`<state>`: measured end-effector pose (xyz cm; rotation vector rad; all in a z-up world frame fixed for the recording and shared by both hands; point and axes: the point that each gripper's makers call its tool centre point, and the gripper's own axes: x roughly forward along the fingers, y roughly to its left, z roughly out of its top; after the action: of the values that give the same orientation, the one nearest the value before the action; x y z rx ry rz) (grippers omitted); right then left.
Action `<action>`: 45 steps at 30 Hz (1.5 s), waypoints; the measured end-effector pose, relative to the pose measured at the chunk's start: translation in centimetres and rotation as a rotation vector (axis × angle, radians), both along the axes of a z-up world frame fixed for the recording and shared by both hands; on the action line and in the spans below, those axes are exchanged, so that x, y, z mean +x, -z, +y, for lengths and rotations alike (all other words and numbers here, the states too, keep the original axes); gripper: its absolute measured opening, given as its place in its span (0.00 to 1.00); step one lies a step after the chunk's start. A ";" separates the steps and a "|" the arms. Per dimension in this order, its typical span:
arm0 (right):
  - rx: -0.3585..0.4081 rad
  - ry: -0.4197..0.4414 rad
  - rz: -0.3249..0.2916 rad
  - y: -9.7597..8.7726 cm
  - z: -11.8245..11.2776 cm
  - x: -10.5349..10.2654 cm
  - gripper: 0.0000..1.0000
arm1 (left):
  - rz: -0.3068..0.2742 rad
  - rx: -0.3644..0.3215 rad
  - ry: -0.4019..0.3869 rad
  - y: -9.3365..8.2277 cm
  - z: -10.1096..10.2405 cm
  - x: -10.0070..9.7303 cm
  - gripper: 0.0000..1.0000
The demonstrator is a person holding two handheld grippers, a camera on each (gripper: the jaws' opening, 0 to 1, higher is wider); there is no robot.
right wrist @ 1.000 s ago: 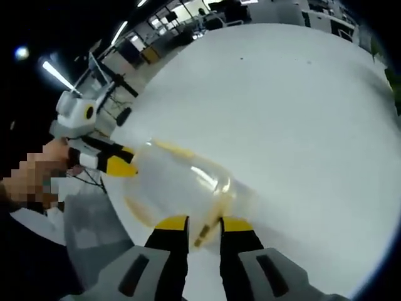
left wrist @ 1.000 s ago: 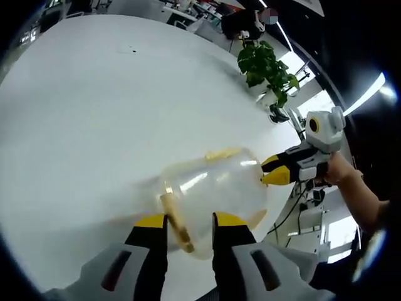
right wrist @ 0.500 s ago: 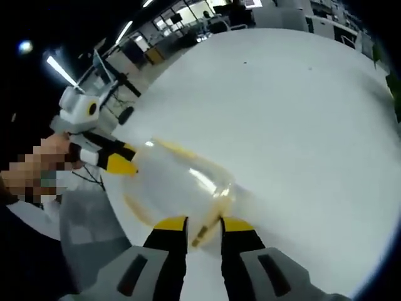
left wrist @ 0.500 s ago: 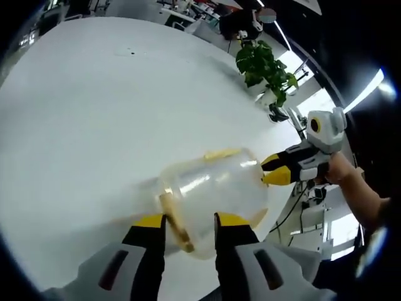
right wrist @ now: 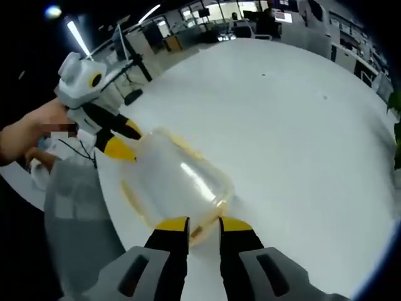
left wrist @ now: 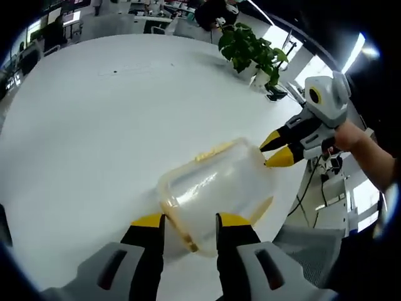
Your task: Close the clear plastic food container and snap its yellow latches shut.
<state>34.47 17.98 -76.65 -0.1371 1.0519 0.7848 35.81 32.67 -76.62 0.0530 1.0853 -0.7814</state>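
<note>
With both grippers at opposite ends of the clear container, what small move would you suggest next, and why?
Probably close the left gripper onto the yellow latch between its jaws, pressing it against the container wall. The latch sits right at those tips, and the right gripper braces the far end at the table edge, though I cannot tell whether the latch has already snapped.

Left gripper view: close behind the clear container [left wrist: 216,188], looking across it to the right gripper [left wrist: 276,149]. Right gripper view: the opposite end, facing the left gripper [right wrist: 122,139]. Shared: container and white table [left wrist: 94,125].
</note>
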 end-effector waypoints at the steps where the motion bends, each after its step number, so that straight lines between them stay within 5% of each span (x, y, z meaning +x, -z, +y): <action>1: -0.002 -0.004 -0.003 0.0 0.0 0.0 0.17 | 0.000 0.000 -0.001 0.0 0.0 0.0 0.31; 18: 0.041 -0.074 -0.096 -1.5 0.3 1.1 0.14 | -0.079 0.029 0.072 -1.2 -0.4 0.7 0.30; 28: 0.051 -0.122 -0.094 -1.6 1.3 0.7 0.15 | -0.113 0.014 0.134 -1.7 -1.3 0.6 0.30; 45: 0.076 -0.204 -0.136 -1.8 4.9 0.9 0.15 | -0.171 -0.035 0.281 -2.0 -4.1 -0.6 0.29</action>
<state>35.40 22.92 -74.85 -0.2329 0.8867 0.9844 35.17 28.52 -74.63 0.2423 0.9120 -1.0284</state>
